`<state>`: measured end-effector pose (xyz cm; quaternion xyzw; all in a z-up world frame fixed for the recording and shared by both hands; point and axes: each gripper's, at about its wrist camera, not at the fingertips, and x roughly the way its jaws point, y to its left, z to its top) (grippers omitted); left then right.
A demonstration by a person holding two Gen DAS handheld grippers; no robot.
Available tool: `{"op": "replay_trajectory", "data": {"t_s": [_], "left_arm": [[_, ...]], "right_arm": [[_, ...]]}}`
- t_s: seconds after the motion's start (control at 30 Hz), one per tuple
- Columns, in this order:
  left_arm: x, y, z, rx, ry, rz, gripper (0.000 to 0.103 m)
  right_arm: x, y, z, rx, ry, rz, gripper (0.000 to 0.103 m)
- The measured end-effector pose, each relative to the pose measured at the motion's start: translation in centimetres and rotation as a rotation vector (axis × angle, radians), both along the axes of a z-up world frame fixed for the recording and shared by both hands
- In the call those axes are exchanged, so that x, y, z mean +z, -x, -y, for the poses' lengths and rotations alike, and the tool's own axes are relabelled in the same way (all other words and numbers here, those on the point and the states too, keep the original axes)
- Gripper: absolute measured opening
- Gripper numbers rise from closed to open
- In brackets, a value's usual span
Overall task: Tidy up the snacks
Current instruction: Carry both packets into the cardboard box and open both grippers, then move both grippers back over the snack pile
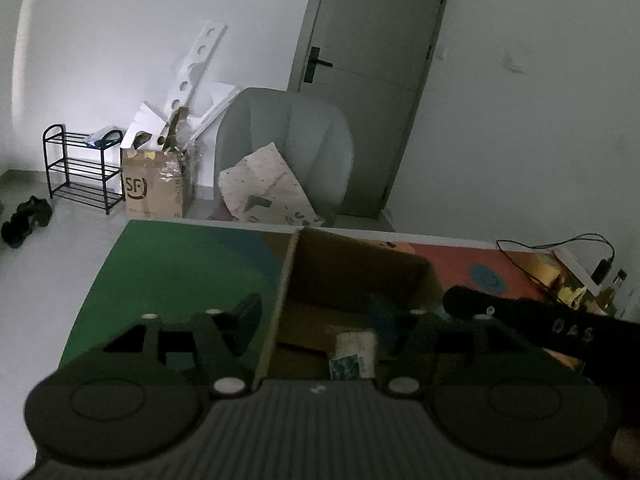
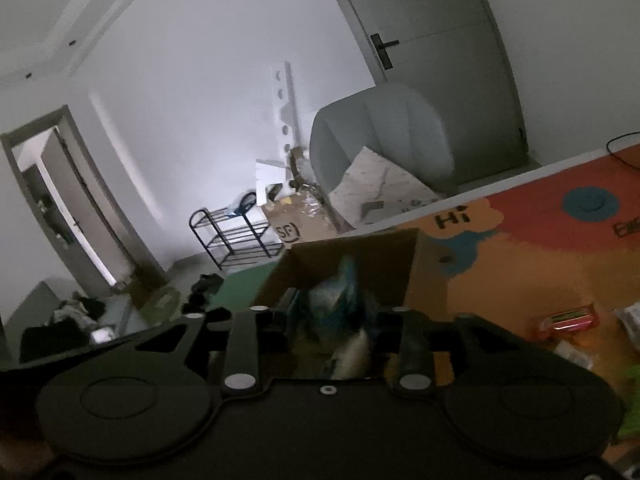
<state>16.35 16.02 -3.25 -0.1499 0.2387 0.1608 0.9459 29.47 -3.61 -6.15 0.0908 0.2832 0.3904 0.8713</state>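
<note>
An open cardboard box (image 1: pixel 304 248) stands on the colourful table mat (image 1: pixel 172 264). A pale snack packet (image 1: pixel 354 354) lies inside it. My left gripper (image 1: pixel 326 320) is open, its left finger outside the box's left wall and its right finger inside. The right gripper's dark body (image 1: pixel 540 320) reaches in from the right. In the right wrist view my right gripper (image 2: pixel 334 312) hangs over the box (image 2: pixel 424 280), fingers spread, with a blue-and-white snack bag (image 2: pixel 336 296) between them; contact is blurred.
A red snack packet (image 2: pixel 568 318) and other wrappers (image 2: pixel 628 320) lie on the mat to the right. A cable and charger (image 1: pixel 600 268) sit at the far right table edge. A grey armchair (image 1: pixel 288 148) stands behind the table.
</note>
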Motion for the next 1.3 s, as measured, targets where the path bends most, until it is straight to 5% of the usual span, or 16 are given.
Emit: {"op": "replay_trajectory", "data": {"t_s": [0.17,0.43,0.8,1.3], "left_arm": [[0.2,0.5,0.4,0.013,-0.014,0.029,0.086],[0.0,0.3,2.4,-0.033,-0.010,0.026,0.098],[-0.2,-0.6,5.6,-0.118,0.029,0.028,0.103],[-1.0,-1.5,11.4,-0.272,0.036,0.042,0.103]], "right_arm": [[0.3,0.5,1.3,-0.038,0.003,0.017,0.075],[0.1,0.9,4.7,-0.118,0.041,0.031,0.091],[0.1,1.7,9.2,-0.208,0.084,0.040,0.102],[-0.2,2.9,16.5,-0.352,0.130,0.047,0.103]]}}
